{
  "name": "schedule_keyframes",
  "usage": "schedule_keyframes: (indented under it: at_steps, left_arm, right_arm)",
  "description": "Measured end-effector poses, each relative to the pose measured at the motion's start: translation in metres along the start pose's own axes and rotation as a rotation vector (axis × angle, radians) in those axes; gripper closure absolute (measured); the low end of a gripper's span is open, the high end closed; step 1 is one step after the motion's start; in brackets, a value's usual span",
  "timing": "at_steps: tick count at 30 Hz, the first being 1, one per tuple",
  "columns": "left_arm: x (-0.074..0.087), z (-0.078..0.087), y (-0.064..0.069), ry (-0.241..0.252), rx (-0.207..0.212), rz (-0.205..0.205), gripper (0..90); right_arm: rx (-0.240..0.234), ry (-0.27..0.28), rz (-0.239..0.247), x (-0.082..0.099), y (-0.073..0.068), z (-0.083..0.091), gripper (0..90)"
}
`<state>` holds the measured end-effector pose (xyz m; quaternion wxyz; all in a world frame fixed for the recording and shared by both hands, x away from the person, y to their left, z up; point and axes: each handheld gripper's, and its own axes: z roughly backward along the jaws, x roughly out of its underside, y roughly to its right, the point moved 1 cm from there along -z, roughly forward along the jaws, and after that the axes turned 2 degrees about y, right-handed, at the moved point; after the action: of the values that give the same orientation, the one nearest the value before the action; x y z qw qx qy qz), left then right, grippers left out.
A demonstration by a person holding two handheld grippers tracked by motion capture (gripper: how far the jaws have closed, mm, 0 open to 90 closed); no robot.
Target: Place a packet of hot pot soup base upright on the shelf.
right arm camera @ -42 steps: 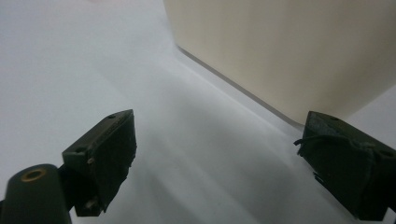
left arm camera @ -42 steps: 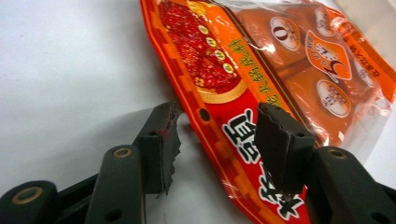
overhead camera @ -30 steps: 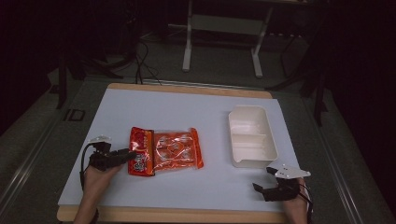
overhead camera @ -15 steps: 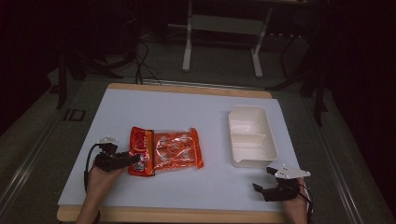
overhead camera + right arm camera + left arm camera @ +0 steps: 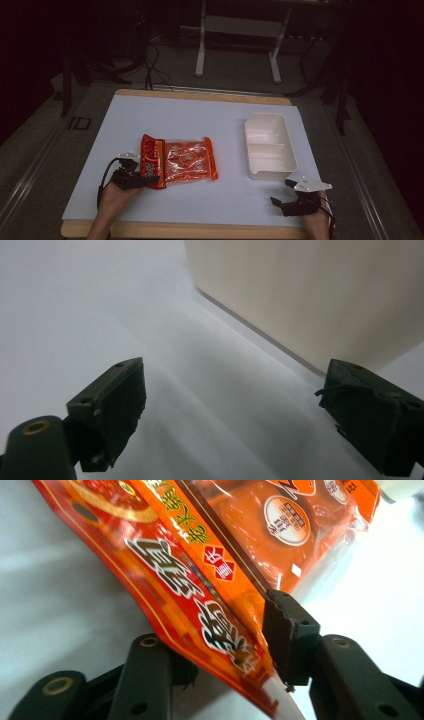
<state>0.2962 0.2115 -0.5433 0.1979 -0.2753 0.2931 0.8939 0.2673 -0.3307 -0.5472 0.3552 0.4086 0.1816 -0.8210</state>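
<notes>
The orange snack packet [image 5: 180, 162] lies flat on the white surface [image 5: 210, 120], left of centre, its long axis running left to right in the high view; its red printed header end points left, toward the left tool [image 5: 145, 180], and its clear, orange-filled end points right, toward the white tray [image 5: 270, 145]. In the left gripper view the header carries large white Chinese characters outlined in black on red, a small red diamond badge with white characters, and green-edged characters on a yellow band; I cannot read them as words; round white labels on the pieces inside are too blurred to read. The left tool [image 5: 225, 665] has the header's near corner between its jaws, which have just been closing; one jaw touches the film, the other sits under it, and a firm clamp cannot be told. The right tool [image 5: 235, 415] rests apart and empty on the surface, just beside the tray's wall [image 5: 310, 295].
</notes>
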Motion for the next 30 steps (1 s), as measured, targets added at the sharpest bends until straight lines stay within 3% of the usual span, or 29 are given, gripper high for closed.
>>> schedule_keyframes:
  at_steps: [3, 8, 11, 20, 24, 29, 30]
  left_arm:
    - [0.001, 0.0, 0.0, -0.004, -0.01, 0.01, 68.7]
    - [0.002, -0.001, 0.001, -0.006, 0.009, 0.044, 72.0]
    - [0.001, -0.003, 0.004, -0.013, 0.007, 0.033, 72.6]
    - [-0.007, -0.001, 0.014, -0.004, -0.031, -0.011, 88.8]
    - [-0.011, 0.001, 0.017, 0.0, -0.041, -0.039, 90.0]
    - [-0.018, 0.005, 0.017, 0.005, -0.037, -0.043, 90.0]
    - [-0.025, 0.01, 0.017, 0.02, -0.044, -0.054, 90.0]
  right_arm:
    - [-0.001, 0.0, 0.001, 0.0, 0.0, 0.0, 10.5]
    - [-0.003, -0.004, 0.001, 0.0, 0.0, 0.0, 10.6]
    - [-0.005, -0.006, 0.004, 0.0, 0.0, 0.0, 10.6]
    - [-0.013, -0.01, 0.007, 0.0, 0.0, -0.001, 10.6]
    - [-0.019, -0.01, 0.01, 0.0, 0.0, -0.001, 10.6]
    - [-0.019, -0.007, 0.012, 0.0, 0.0, 0.0, 10.6]
    - [-0.019, -0.005, 0.011, 0.0, 0.0, 0.0, 10.6]
